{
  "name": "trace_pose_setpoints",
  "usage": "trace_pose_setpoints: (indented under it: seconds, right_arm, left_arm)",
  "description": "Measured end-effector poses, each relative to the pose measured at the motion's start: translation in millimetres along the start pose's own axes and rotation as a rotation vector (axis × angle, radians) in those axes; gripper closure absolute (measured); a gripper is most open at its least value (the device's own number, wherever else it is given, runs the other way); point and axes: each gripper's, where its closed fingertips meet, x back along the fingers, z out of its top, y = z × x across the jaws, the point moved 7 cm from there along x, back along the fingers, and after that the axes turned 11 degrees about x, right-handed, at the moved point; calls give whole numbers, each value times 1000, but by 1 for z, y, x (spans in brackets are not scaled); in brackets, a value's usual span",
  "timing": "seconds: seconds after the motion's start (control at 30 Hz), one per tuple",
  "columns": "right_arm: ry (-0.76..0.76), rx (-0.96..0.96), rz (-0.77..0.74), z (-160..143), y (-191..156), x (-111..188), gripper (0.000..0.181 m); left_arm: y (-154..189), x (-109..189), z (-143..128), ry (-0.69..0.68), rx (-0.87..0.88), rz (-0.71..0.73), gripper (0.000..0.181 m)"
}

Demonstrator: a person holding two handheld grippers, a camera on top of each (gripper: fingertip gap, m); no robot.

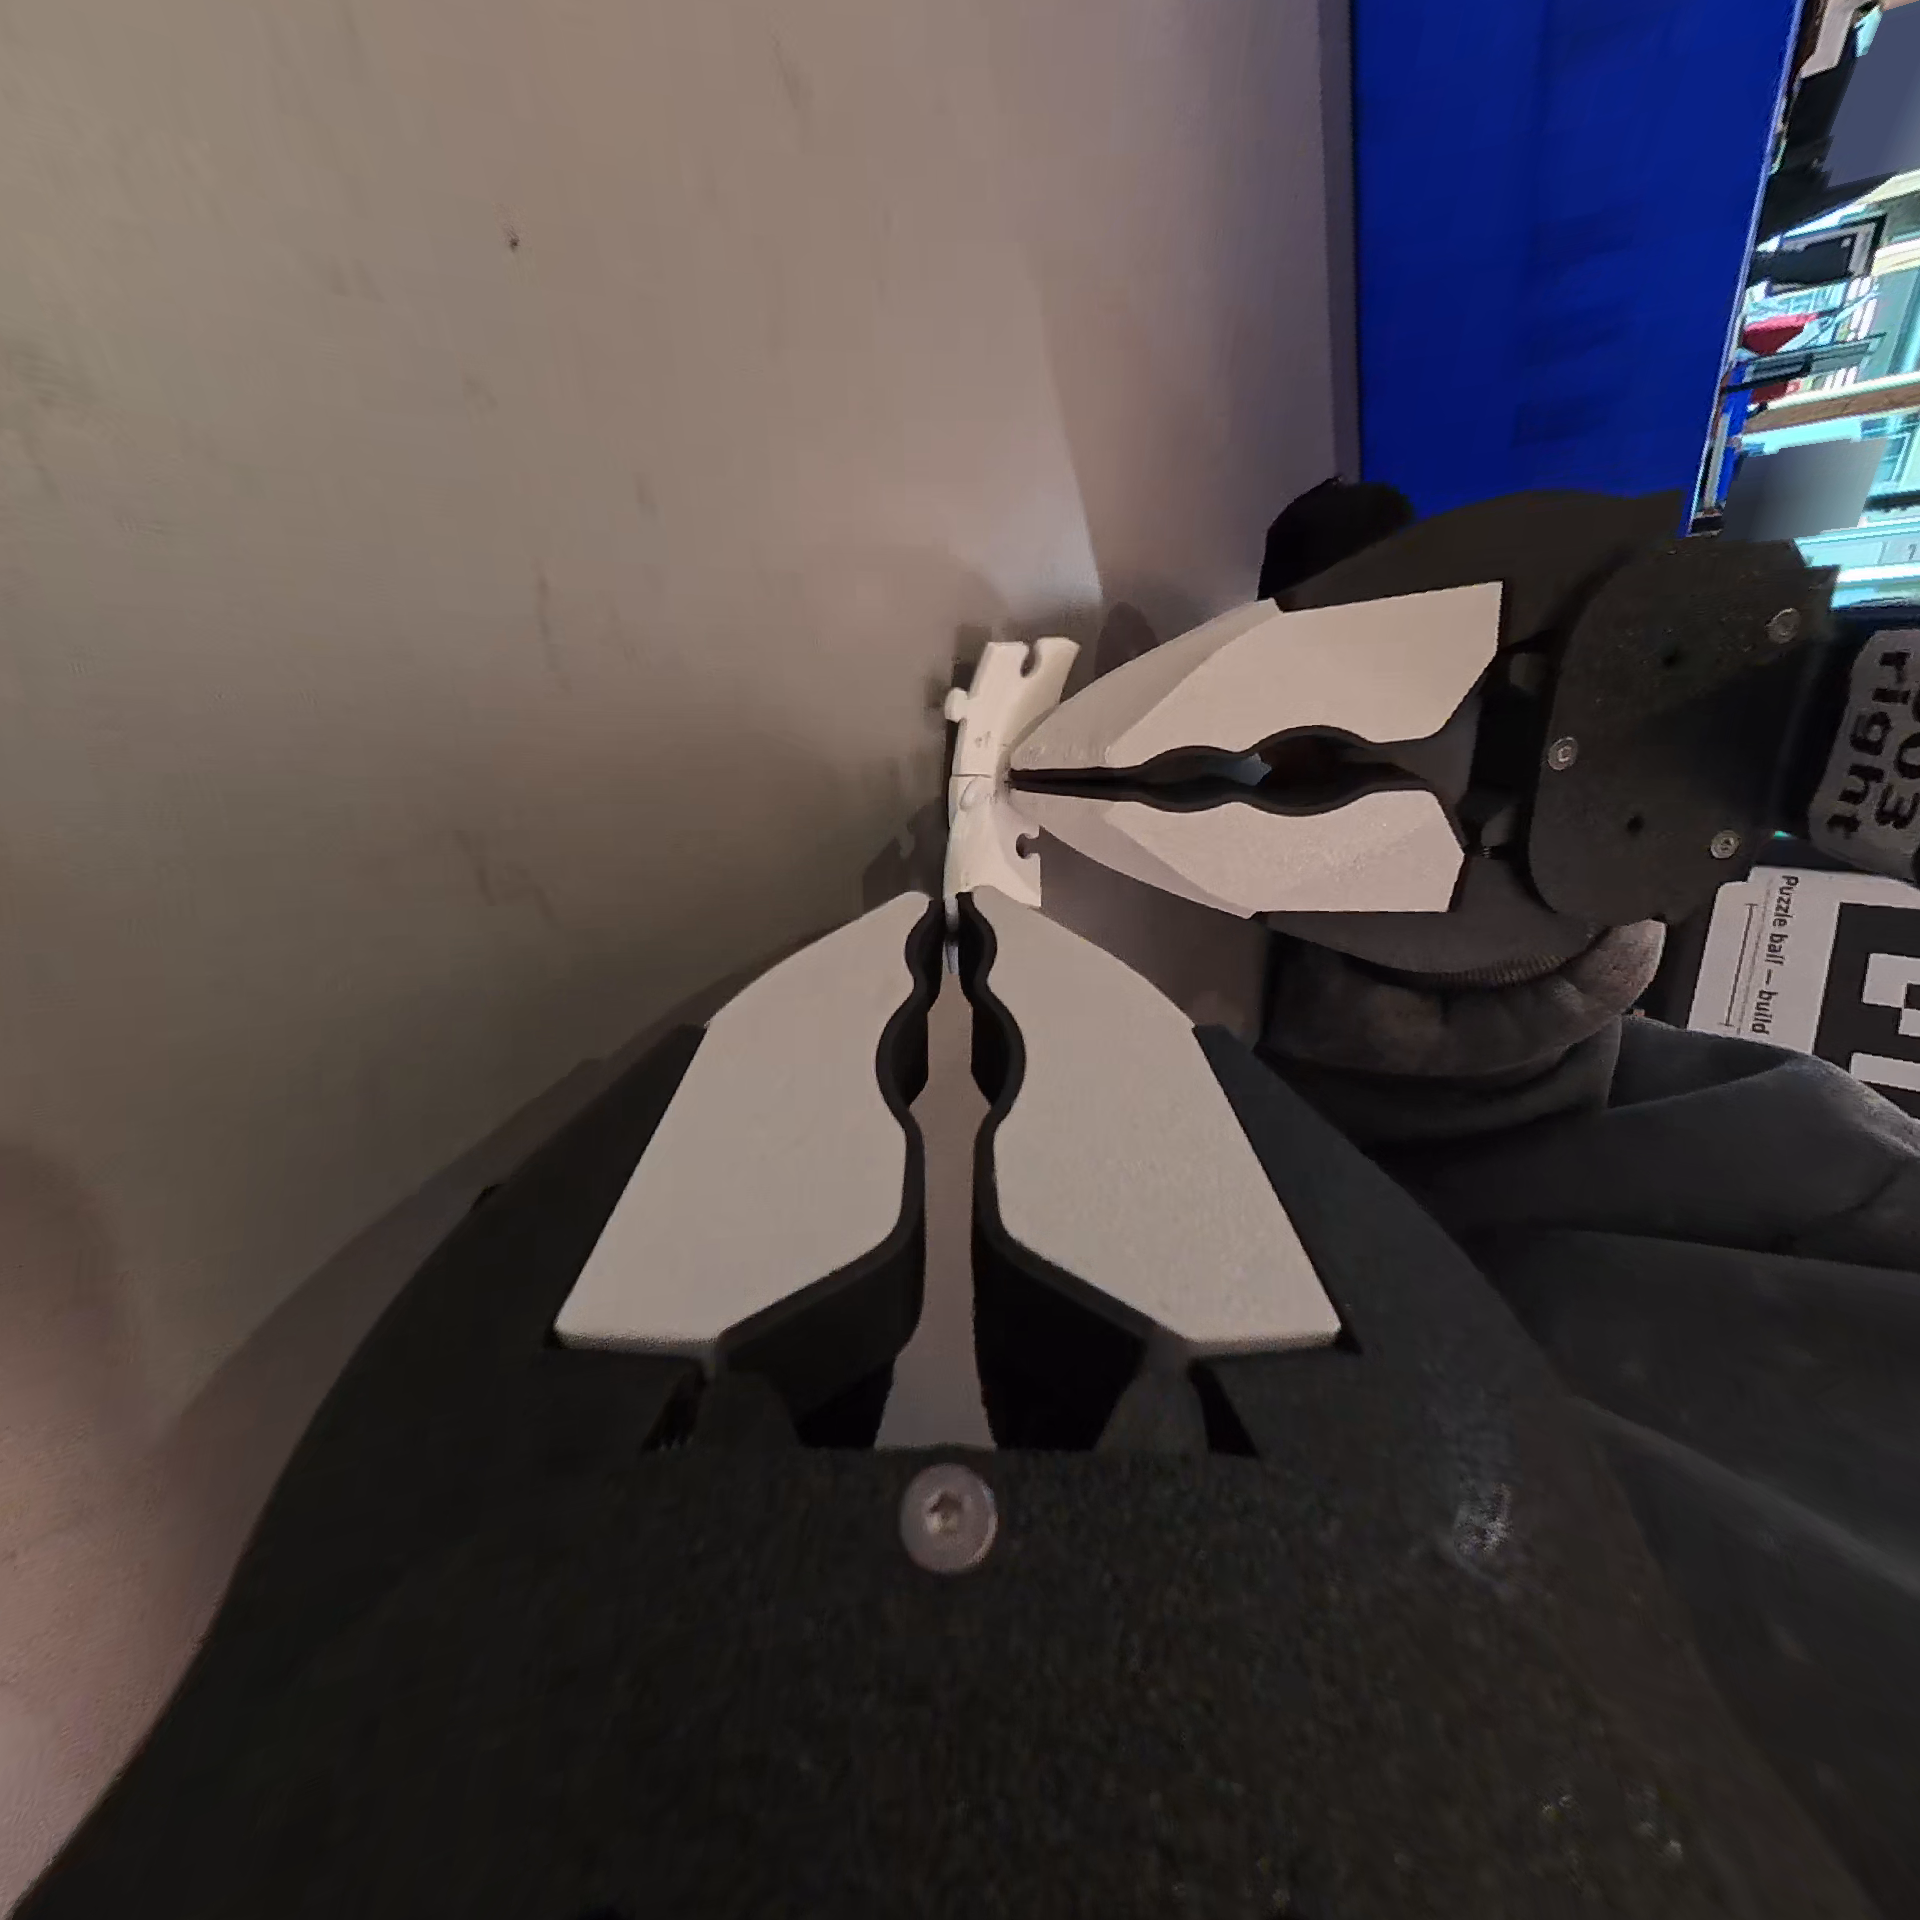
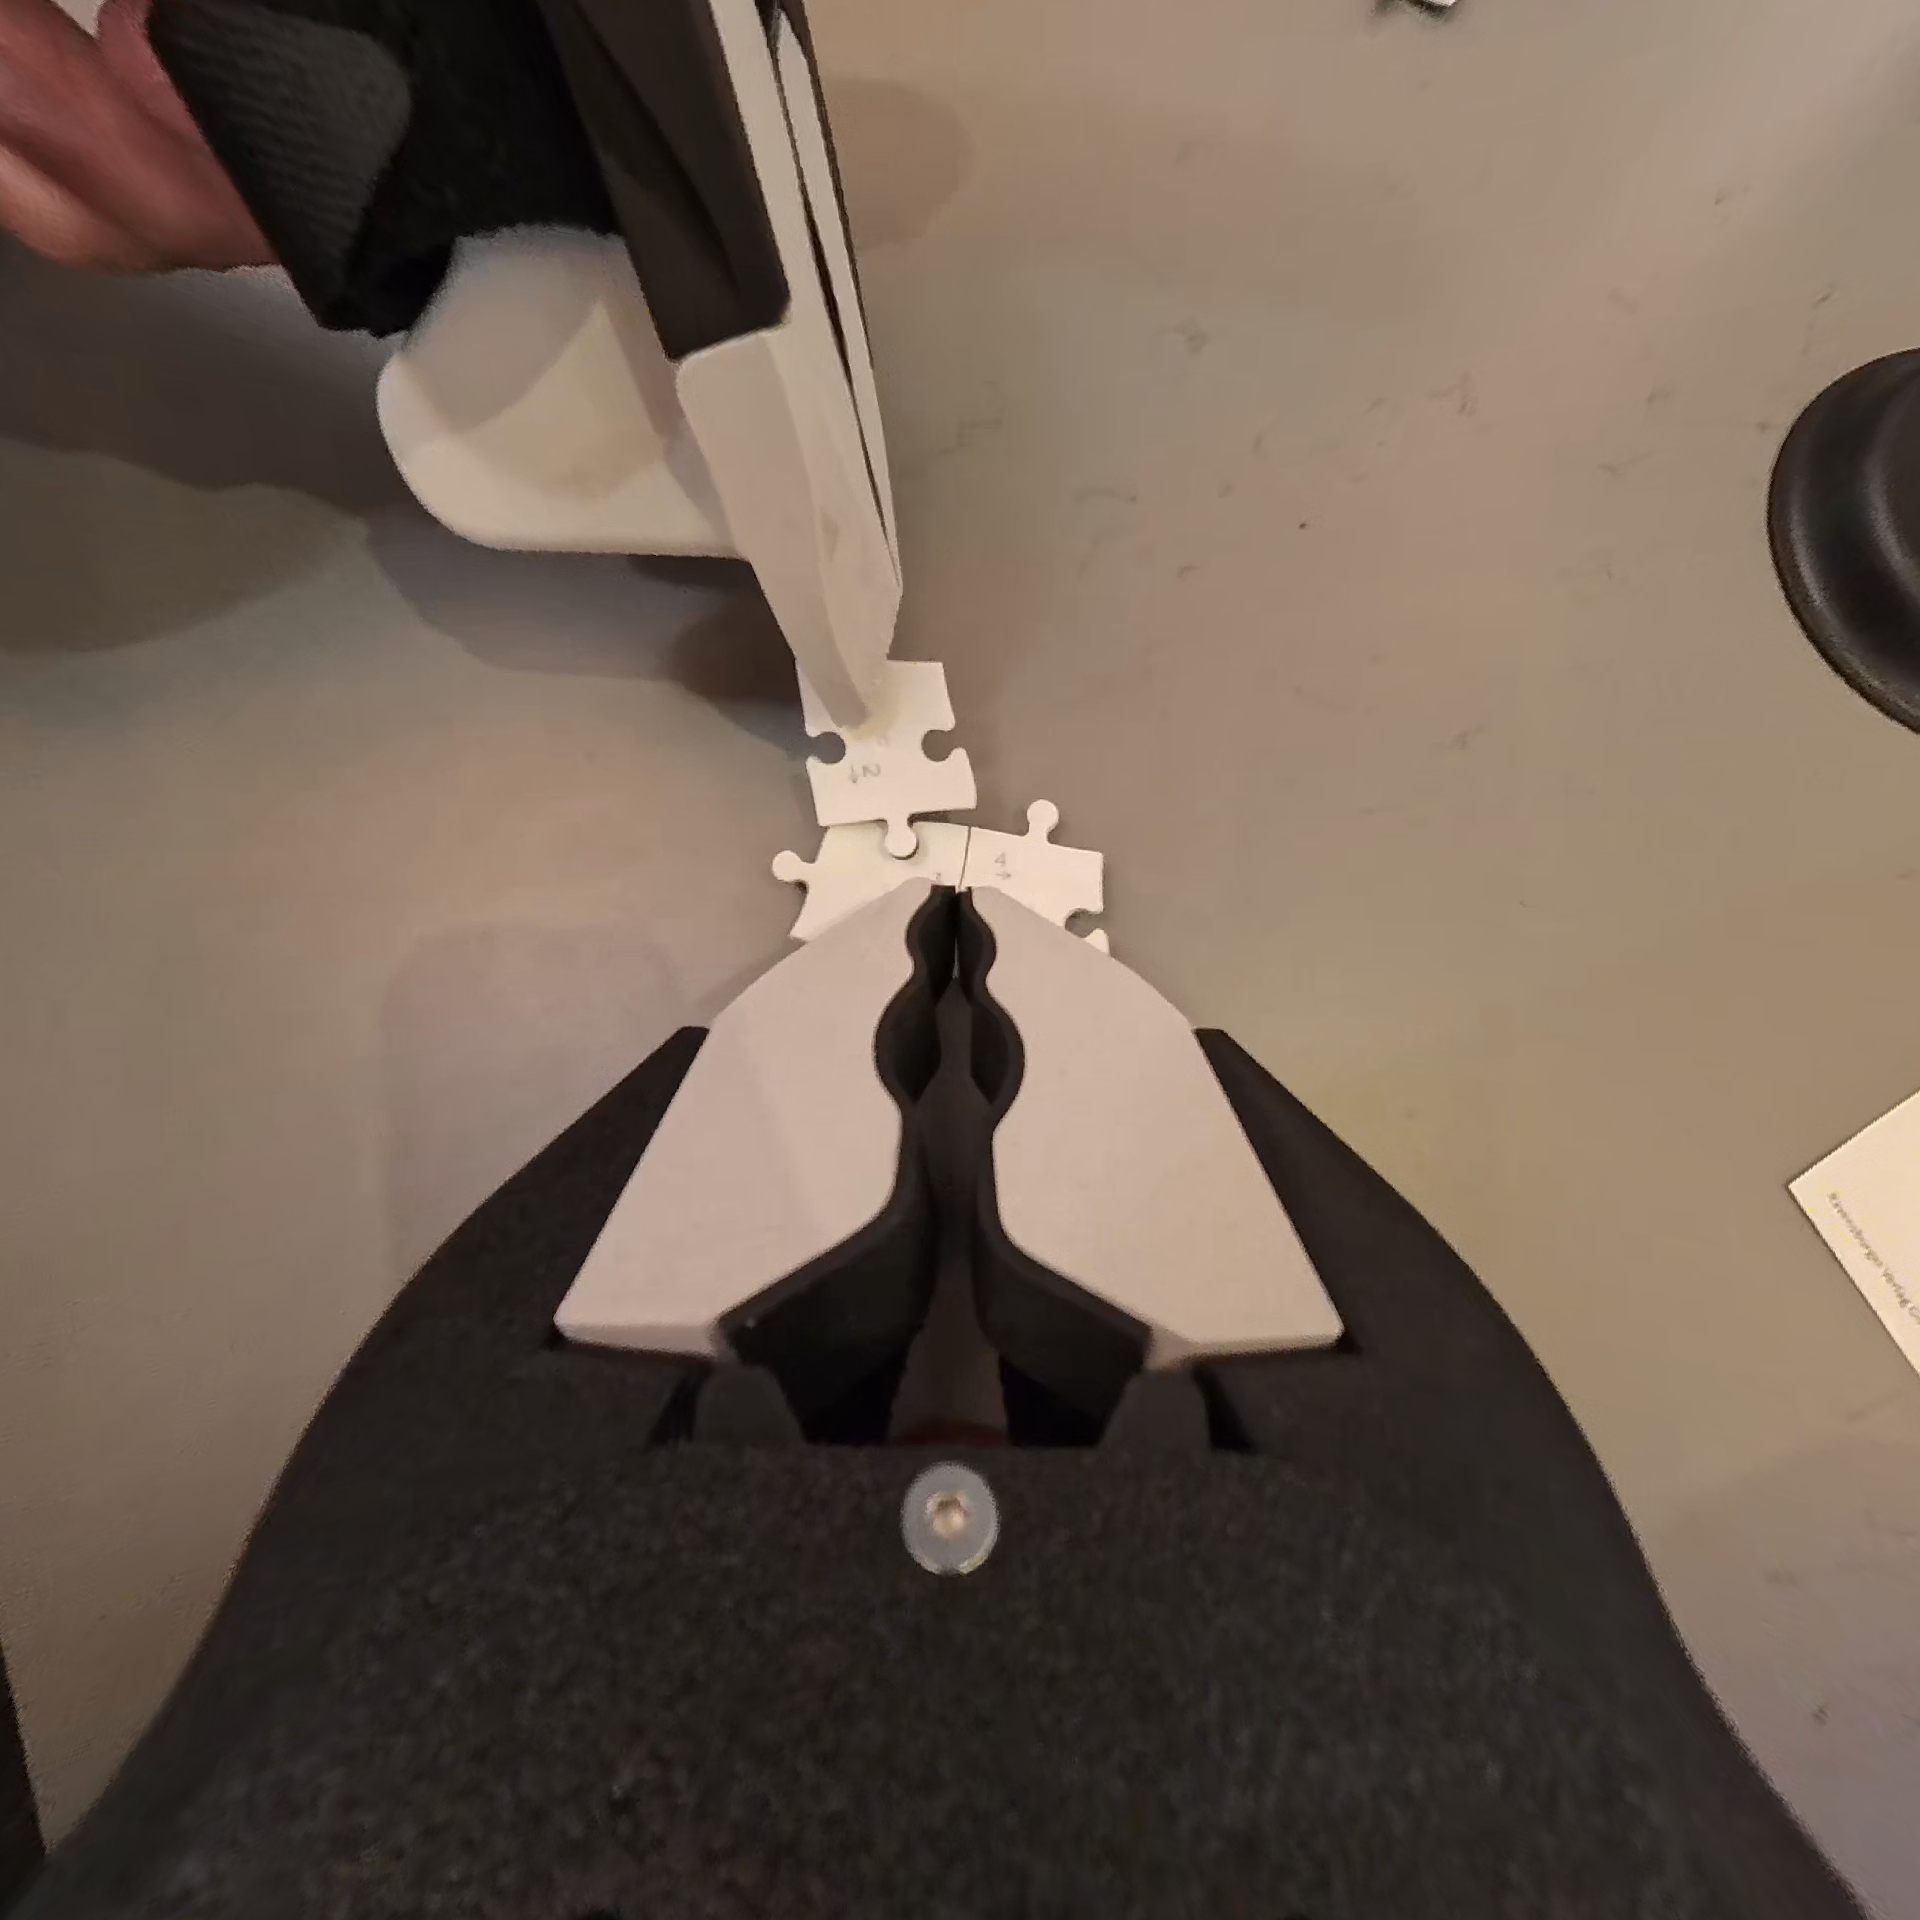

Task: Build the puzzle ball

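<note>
- White card, printed with small marks on its back, makes up the puzzle pieces (image 2: 894,764); three of them show at the centre of the right wrist view, above the grey table (image 2: 1351,520).
- The left gripper (image 2: 868,701) comes in from the upper left of that frame, its white fingers pressed together on the far edge of the upper piece; in its own view the left gripper (image 1: 951,925) pinches the bottom edge of the white strip at mid-frame.
- The right gripper (image 2: 951,902) is clamped on the lower pair (image 2: 1023,868), right at the seam between them; I judge that this steadies both while the upper piece's tab seats in the socket below.
- Seen edge-on in the left wrist view, the joined pieces (image 1: 997,769) curve slightly, as a ball's shell would; each tool holds an opposite end, probably so the joint can be flexed shut.
- The ball is barely begun; only these few pieces are linked, as far as I can see.
- A dark round object (image 2: 1860,540) sits at the right edge; a white paper card (image 2: 1870,1247) lies lower right, both well apart from the work.
</note>
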Motion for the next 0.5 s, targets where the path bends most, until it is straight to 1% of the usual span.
trace_pose_setpoints:
  seconds: [0.1,0.33,0.43,0.5]
  right_arm:
    - [5,13,-8,1,0,1,181]
    - [32,80,-22,9,-10,3,181]
    - [23,74,-56,10,-9,0,181]
    - [28,56,-49,11,-10,-1,181]
  left_arm:
    - [-1,0,2,-17,3,14,179]
    - [2,-1,8,-109,-16,50,179]
    - [4,-3,10,-141,-34,69,179]
    - [5,-4,12,-159,-38,74,179]
